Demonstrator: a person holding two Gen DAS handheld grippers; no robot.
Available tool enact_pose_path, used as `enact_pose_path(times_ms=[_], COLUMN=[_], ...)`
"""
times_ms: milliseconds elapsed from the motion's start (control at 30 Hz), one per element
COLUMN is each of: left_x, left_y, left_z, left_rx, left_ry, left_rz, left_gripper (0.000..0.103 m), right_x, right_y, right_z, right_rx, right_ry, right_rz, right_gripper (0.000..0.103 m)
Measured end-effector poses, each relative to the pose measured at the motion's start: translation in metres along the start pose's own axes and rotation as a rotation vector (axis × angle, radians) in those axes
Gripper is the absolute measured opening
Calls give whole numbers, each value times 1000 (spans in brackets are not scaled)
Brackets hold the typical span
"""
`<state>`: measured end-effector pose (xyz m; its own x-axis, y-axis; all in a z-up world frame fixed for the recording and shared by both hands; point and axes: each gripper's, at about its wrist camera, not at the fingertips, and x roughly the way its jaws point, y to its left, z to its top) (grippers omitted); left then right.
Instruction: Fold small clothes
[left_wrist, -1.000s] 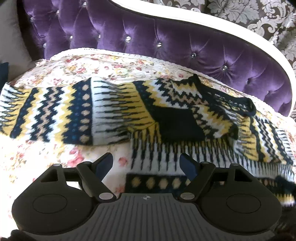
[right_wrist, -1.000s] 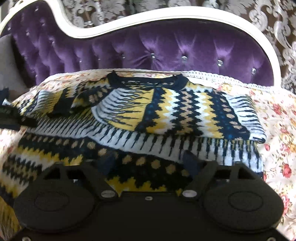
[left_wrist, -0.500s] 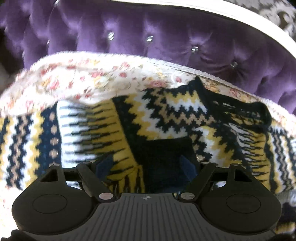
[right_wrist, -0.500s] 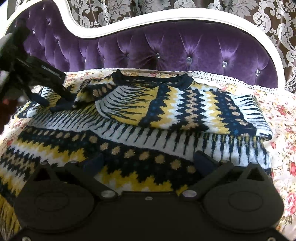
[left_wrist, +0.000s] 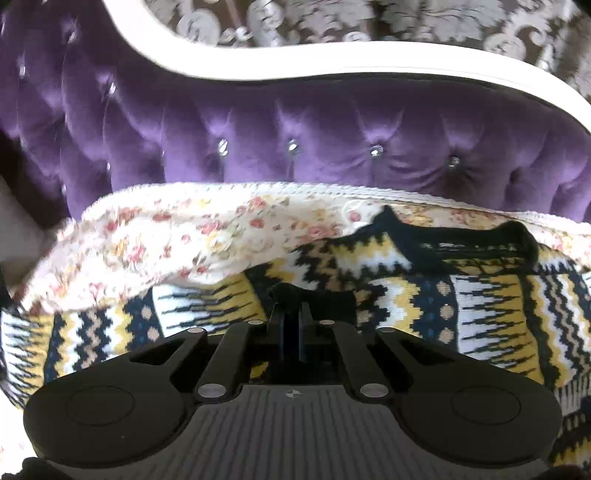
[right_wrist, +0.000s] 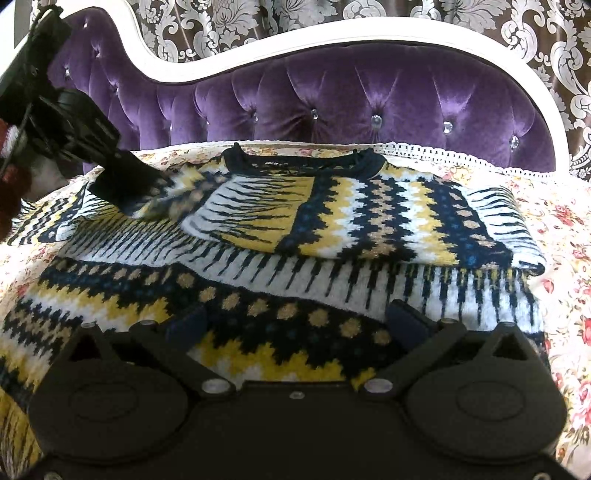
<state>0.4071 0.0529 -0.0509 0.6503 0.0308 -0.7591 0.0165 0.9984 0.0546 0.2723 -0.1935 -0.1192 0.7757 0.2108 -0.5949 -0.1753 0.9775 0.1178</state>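
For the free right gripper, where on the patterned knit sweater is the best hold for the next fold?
Probably the bottom hem of the yellow, navy and white knit sweater, approached from the near edge. It lies flat just ahead of the open right gripper, while the left gripper pinches the sleeve.

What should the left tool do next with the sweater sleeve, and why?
Probably carry the sleeve across the sweater body. The left tool is shut on its black cuff, and the other sleeve already lies folded over the front.
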Motion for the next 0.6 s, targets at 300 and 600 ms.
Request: enact_pose_path(times_ms=[300, 600], left_x=[31, 28], left_y=[-8, -20], left_z=[-19, -35], left_rx=[82, 168], left_ry=[56, -38], left_rz=[124, 317], left_gripper=[20, 60], right_x=[0, 0], right_y=[-1, -2], right_z=[0, 0], right_rx=[9, 16], right_ry=[-5, -11], right_rz=[5, 10], right_gripper=[103, 103])
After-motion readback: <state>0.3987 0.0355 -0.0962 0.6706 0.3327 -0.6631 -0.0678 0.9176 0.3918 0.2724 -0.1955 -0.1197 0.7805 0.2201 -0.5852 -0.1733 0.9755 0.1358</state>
